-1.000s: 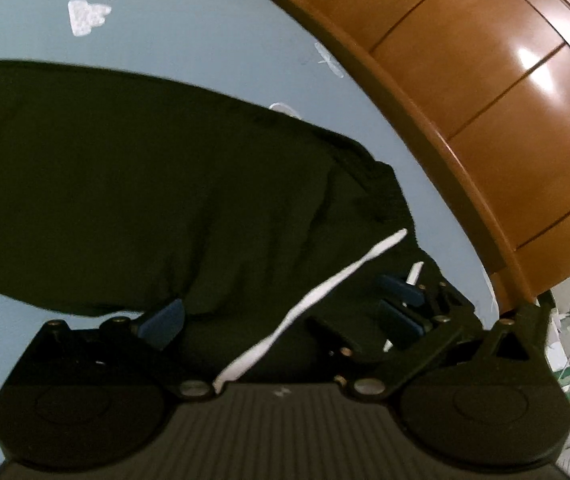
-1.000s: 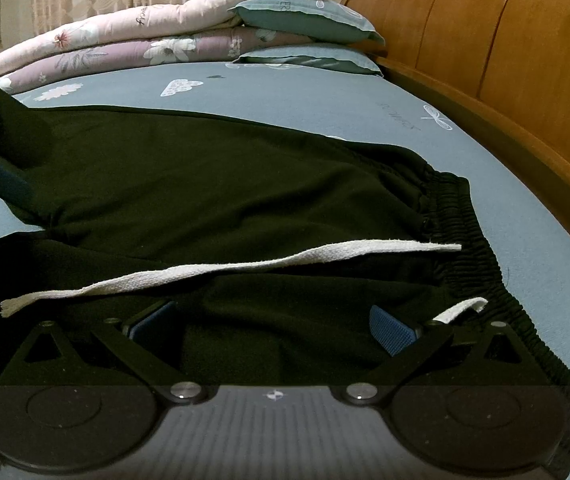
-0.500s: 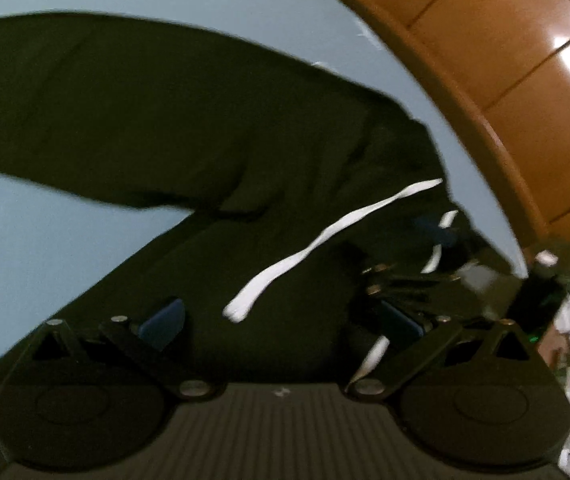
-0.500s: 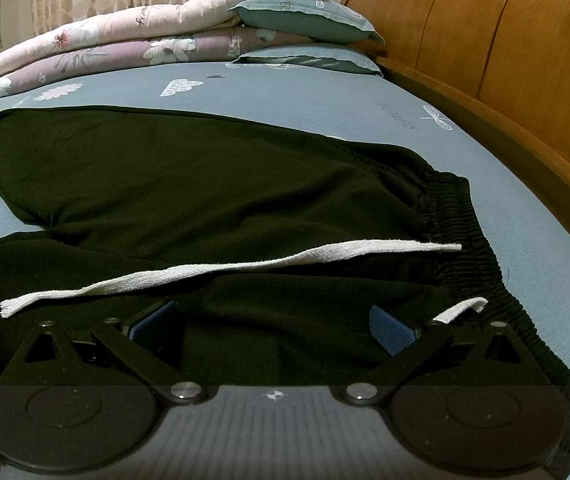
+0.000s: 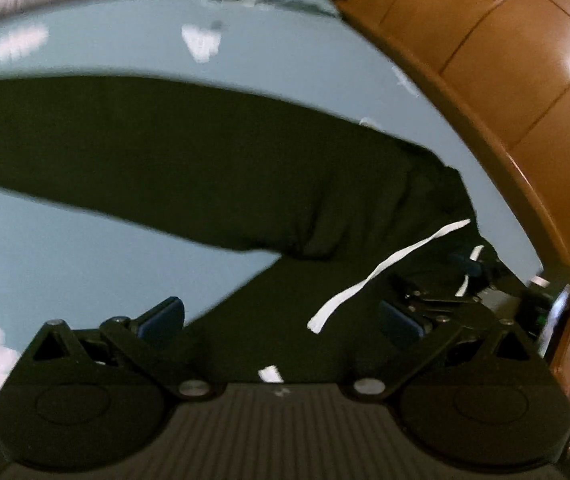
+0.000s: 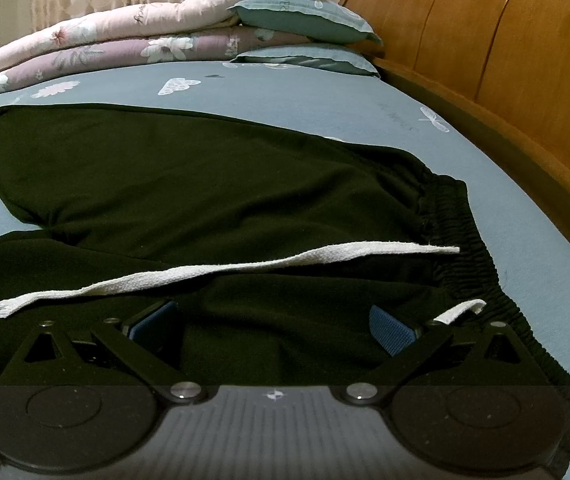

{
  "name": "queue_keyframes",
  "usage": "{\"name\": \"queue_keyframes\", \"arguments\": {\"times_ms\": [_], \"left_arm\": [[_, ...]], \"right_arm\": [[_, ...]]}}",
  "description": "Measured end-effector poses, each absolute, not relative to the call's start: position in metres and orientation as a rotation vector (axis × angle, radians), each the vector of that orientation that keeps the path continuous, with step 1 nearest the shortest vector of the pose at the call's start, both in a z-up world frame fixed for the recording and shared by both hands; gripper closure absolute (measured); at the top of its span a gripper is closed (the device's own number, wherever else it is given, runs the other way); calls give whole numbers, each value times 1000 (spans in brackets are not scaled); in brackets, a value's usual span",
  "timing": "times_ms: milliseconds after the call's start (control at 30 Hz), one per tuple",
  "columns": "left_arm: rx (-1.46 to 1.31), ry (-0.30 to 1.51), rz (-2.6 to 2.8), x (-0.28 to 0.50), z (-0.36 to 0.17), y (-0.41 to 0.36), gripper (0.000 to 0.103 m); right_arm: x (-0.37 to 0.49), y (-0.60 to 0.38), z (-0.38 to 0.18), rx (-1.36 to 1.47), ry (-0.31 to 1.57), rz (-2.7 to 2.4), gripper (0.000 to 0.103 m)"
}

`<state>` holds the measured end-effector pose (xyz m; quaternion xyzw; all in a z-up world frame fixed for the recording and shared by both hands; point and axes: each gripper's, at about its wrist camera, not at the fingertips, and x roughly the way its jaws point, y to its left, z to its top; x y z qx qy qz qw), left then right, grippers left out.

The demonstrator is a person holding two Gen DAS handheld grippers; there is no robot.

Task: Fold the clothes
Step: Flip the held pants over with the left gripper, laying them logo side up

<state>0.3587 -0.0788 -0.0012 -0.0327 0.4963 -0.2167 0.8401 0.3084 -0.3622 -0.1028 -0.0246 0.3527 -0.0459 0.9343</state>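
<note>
We see a pair of dark green, soft knit trousers (image 6: 205, 184) lying flat on the pale blue patterned bed sheet (image 6: 325, 96). Their long axis runs across our view: the ribbed elastic waistband (image 6: 457, 232) points right, toward the glossy wooden headboard (image 6: 505, 52), and the 2 legs stretch left. A flat white woven drawstring (image 6: 213, 276) trails across the fabric. Our left tongs (image 5: 281, 320) and right tongs (image 6: 273, 324) both stand wide open over the cloth, holding nothing.
</note>
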Motion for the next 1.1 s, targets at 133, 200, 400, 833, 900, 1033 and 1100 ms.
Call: {"name": "queue_keyframes", "arguments": {"times_ms": [133, 200, 400, 833, 900, 1033, 1100], "left_arm": [[24, 1015, -441, 327, 32, -65, 1], [70, 1012, -433, 309, 42, -57, 1], [213, 988, -410, 250, 45, -38, 1], [115, 979, -465, 193, -76, -45, 1], [55, 978, -490, 186, -82, -46, 1], [9, 973, -519, 168, -91, -50, 1], [-3, 980, -519, 158, -97, -49, 1]], "right_arm": [[306, -354, -99, -87, 722, -113, 0], [300, -347, -93, -107, 707, -86, 0], [260, -316, -56, -116, 637, -24, 0], [189, -253, -81, -200, 802, 108, 0], [188, -250, -91, -213, 833, 90, 0], [181, -260, -100, -122, 830, 85, 0], [179, -268, -103, -65, 823, 92, 0]]}}
